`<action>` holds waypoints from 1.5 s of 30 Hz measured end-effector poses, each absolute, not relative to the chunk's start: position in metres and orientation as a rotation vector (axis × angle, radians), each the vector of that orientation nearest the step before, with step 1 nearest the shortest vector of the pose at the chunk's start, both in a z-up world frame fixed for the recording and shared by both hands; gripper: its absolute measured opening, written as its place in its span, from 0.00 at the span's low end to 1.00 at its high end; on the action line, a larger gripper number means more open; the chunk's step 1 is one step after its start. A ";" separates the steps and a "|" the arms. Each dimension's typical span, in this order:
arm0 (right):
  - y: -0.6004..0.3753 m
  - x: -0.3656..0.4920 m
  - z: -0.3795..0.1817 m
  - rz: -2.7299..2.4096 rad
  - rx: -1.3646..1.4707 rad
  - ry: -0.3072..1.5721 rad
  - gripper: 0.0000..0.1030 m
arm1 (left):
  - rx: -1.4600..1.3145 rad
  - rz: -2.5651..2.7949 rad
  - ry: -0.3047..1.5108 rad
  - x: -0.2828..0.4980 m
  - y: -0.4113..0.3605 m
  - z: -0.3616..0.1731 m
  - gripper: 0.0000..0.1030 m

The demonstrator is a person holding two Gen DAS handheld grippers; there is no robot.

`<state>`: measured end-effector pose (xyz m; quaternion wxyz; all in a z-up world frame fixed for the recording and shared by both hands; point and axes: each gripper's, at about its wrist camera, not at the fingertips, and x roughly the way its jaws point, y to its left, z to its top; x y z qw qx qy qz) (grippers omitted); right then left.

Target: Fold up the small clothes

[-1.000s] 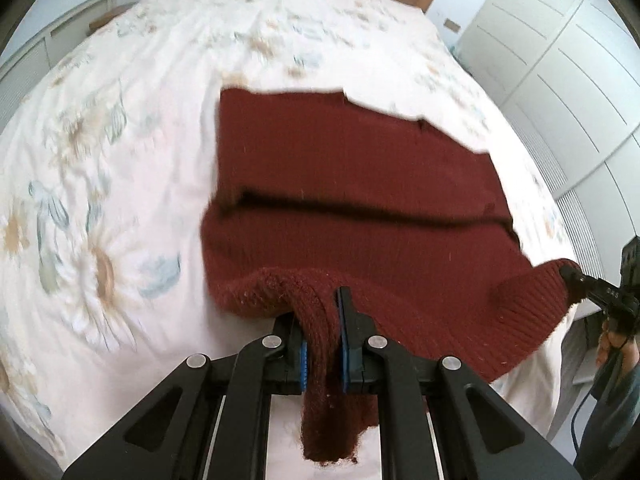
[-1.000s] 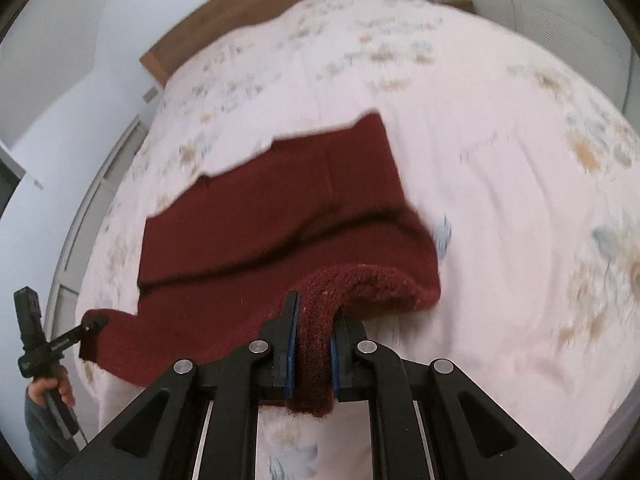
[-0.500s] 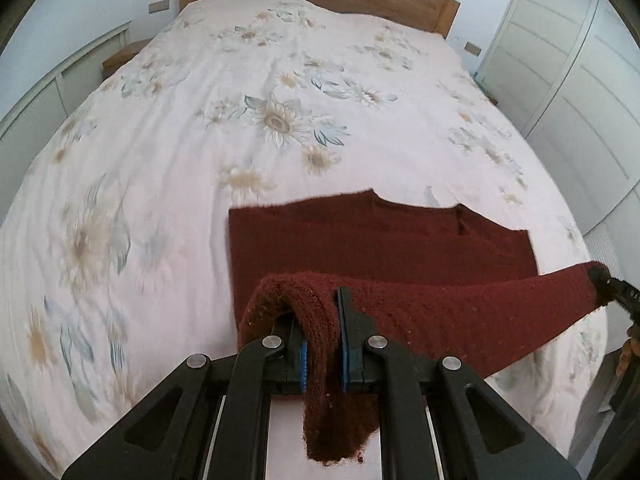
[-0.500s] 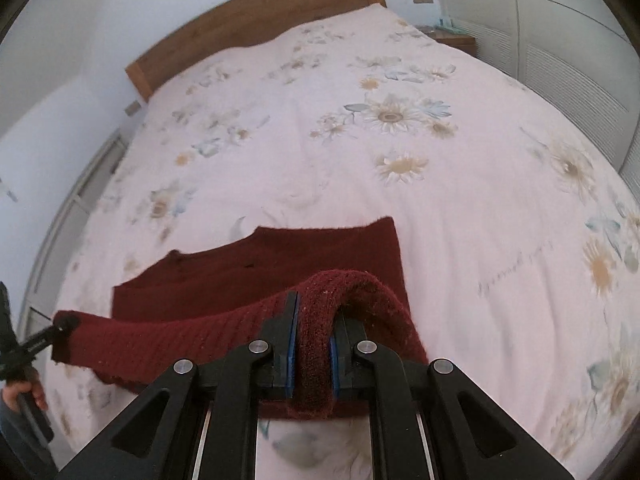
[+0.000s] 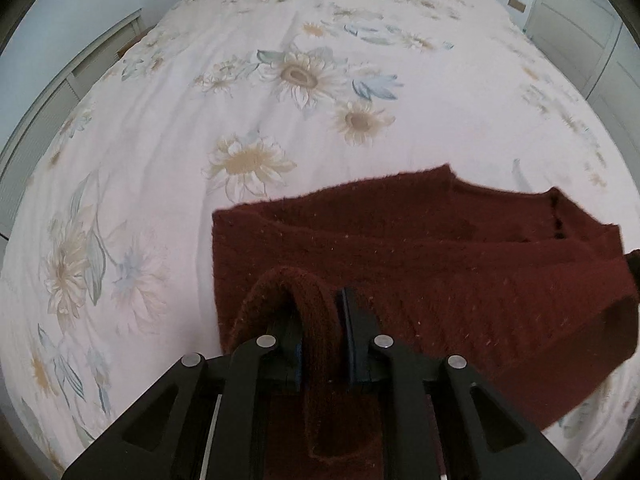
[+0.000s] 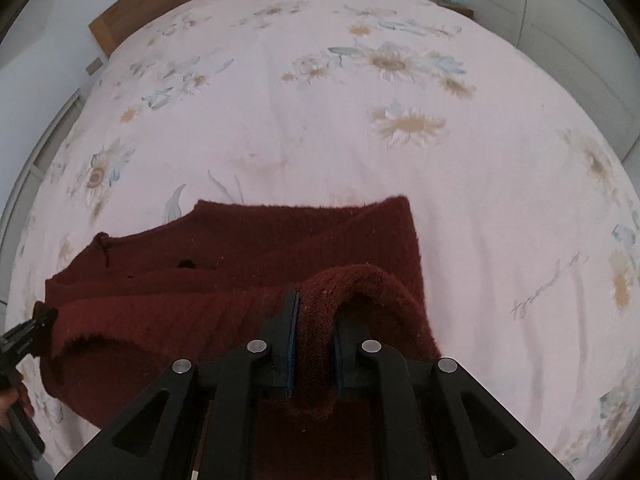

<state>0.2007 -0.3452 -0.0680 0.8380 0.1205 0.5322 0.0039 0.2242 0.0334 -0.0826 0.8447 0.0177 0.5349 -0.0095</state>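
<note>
Both the left gripper (image 5: pixel 320 332) and right gripper (image 6: pixel 314 332) are pinching the sweater (image 5: pixel 440 264), jaws just easing; lower its hem evenly onto the bed (image 5: pixel 200 120).

Both wrist views look steeply down, close over the bed (image 5: pixel 280 140) — sharing the sweater (image 5: pixel 440 264).

A dark red knitted sweater (image 5: pixel 440 264) lies on a white bedspread (image 5: pixel 200 120) printed with beige daisies.
</note>
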 end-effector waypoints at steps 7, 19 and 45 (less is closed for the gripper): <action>-0.352 0.187 -0.060 0.005 0.259 1.090 0.76 | 0.025 -0.046 1.121 0.223 0.030 -0.073 0.36; -0.305 0.154 -0.016 0.084 0.102 0.943 1.00 | 0.095 -0.122 0.975 0.194 -0.007 -0.029 0.99; -0.306 0.109 -0.114 0.086 0.021 1.040 1.00 | 0.094 -0.156 1.018 0.140 0.019 -0.124 0.99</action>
